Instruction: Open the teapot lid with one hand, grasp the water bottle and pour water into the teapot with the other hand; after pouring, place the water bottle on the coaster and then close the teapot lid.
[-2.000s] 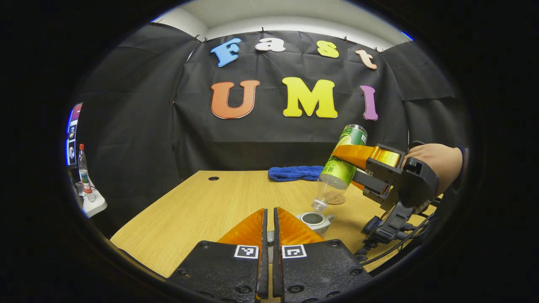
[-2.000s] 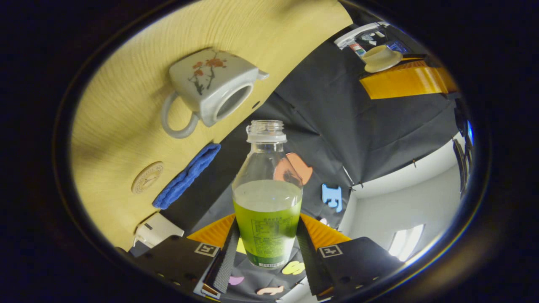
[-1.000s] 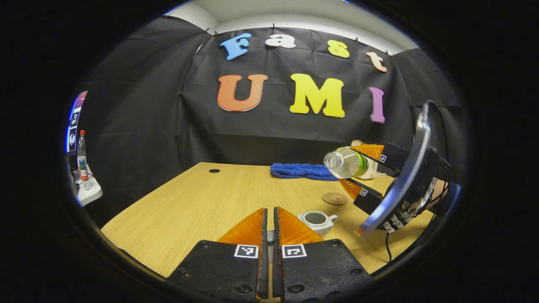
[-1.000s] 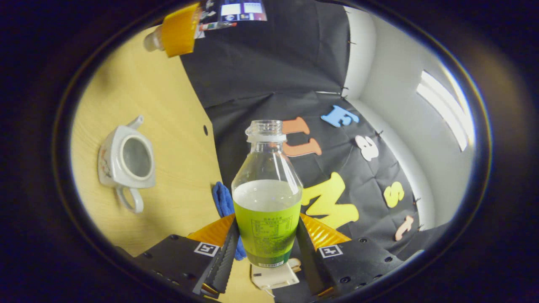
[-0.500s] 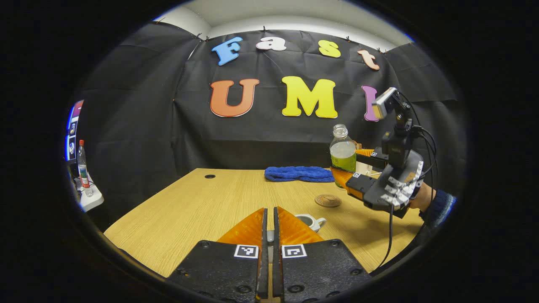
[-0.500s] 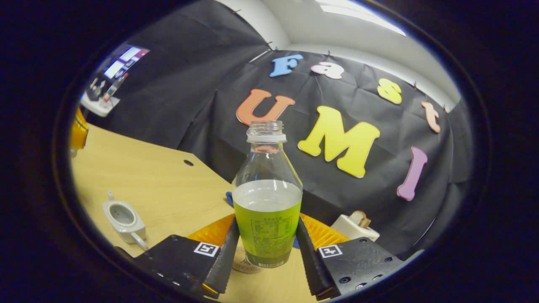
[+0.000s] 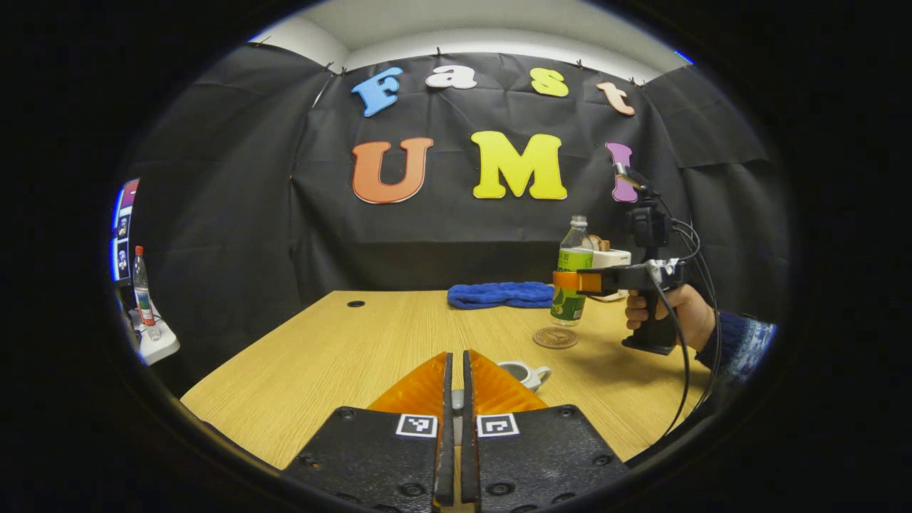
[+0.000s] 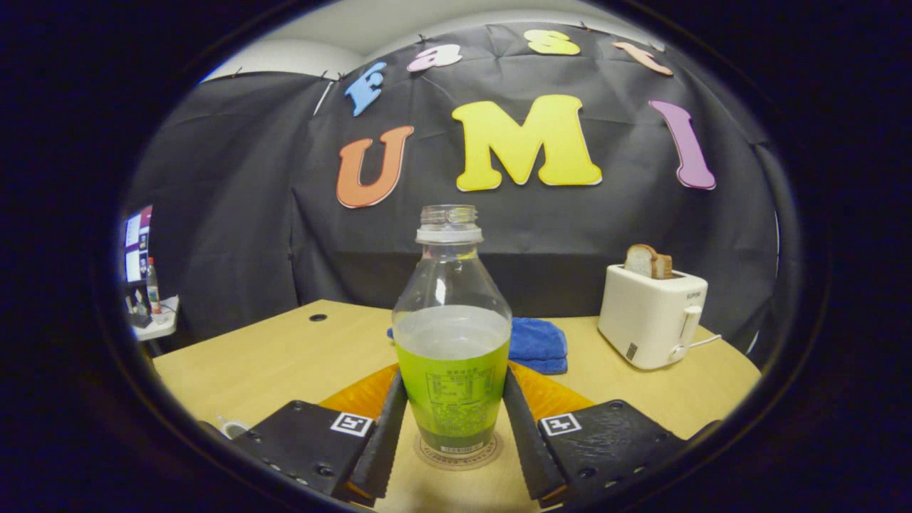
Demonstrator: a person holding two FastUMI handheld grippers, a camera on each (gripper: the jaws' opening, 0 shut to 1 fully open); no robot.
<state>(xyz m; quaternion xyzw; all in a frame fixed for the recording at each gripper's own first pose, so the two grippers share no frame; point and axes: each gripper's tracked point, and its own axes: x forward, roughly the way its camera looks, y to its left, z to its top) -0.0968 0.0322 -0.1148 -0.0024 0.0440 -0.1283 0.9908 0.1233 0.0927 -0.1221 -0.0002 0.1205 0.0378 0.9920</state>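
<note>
Your right gripper (image 8: 450,427) clamped the uncapped, half-full water bottle (image 8: 452,335) upright over the coaster (image 7: 555,337); held at the label, it looked light, slippery. Your left gripper (image 7: 456,370) stayed pinched together.

Black cloth (image 7: 228,214) draped the booth's walls, pinned beneath a pale ceiling (image 7: 463,32). A light wood-grain counter (image 7: 342,356) with a small dark hole (image 7: 355,303) stood before it; off to the left, a lit screen (image 7: 122,228) glowed above a small white shelf (image 7: 158,347)
</note>
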